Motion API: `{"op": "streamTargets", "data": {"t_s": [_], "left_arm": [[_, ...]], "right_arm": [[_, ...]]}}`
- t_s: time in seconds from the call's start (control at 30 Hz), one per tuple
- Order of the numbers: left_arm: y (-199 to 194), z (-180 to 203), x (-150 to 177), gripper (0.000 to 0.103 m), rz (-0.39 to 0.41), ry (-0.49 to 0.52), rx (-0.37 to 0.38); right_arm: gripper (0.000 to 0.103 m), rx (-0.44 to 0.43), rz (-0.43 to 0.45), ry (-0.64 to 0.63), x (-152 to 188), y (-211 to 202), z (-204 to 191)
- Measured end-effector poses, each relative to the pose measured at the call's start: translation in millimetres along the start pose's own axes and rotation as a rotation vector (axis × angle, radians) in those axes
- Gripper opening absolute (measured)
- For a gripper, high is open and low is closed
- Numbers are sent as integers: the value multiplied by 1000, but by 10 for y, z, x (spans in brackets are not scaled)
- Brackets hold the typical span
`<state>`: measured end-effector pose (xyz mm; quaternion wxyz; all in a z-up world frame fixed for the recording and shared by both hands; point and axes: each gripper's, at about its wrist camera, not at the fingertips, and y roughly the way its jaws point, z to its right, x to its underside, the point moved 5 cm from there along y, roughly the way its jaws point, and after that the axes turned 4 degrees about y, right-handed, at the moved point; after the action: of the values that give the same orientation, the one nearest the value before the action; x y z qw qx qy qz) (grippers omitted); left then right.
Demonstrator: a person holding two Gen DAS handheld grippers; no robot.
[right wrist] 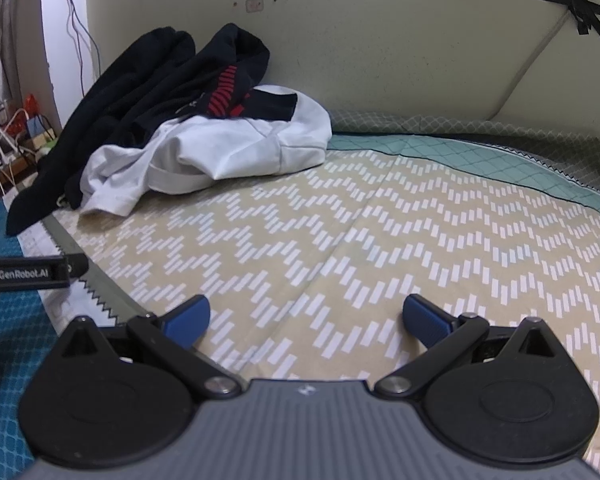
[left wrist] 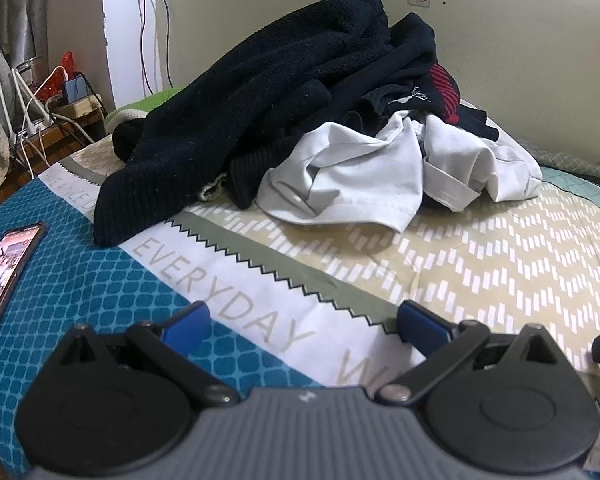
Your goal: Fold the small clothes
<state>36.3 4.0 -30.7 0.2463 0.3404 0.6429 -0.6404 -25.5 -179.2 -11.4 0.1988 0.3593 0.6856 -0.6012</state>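
A heap of clothes lies at the back of the bed: a dark navy knit sweater (left wrist: 236, 108), a crumpled white garment (left wrist: 364, 172) in front of it and a dark piece with red stripes (left wrist: 444, 88) on top. The right wrist view shows the same heap at the left, with the white garment (right wrist: 236, 148) and the dark sweater (right wrist: 112, 120). My left gripper (left wrist: 304, 324) is open and empty, low over the bedsheet (left wrist: 480, 264), short of the heap. My right gripper (right wrist: 306, 320) is open and empty over the patterned sheet (right wrist: 380, 240), to the right of the heap.
A phone (left wrist: 4, 276) with its screen lit lies on the blue part of the sheet at the left. A side table with chargers and cables (left wrist: 56, 108) stands beyond the bed's left edge. The wall (right wrist: 380, 40) runs along the back. The left gripper's body (right wrist: 32, 272) shows at the right view's left edge.
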Motion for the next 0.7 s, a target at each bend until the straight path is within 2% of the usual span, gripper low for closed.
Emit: {"op": "streamTargets", "data": {"t_s": [0.23,0.33,0.4,0.47,0.5,0.53,0.57,0.6,0.63,0.7], "left_arm": [[-12,-22,-4,103,-1,5,35],[-57,-92,-36,103,22,6,149],[-118,-253,-85,103,76,-6,184],[-173,-521,-159,103,159,-42,141],[-170,-636,-197,103,185,-55,119],[-149,-743,-240,103,199,-68,98],[-108,-846,-284,103,202,-82,79],[-66,-936,-319,103,209,-98,68],[-41,-1000,-335,103,220,-112,59],[6,-1085,-308,103,249,-143,43]], "right_arm": [[97,19,-3,-17,11,6,-33],[97,27,-5,-27,14,14,-45],[97,40,-3,-27,6,11,-43],[94,63,24,-25,-40,-35,-44],[92,49,49,-37,-102,-79,-77],[71,26,80,-59,-200,-134,-138],[43,3,115,-91,-339,-190,-228],[35,-35,133,-118,-503,-222,-338],[32,-84,142,-120,-686,-229,-440],[34,-168,148,-82,-1103,-147,-648]]}}
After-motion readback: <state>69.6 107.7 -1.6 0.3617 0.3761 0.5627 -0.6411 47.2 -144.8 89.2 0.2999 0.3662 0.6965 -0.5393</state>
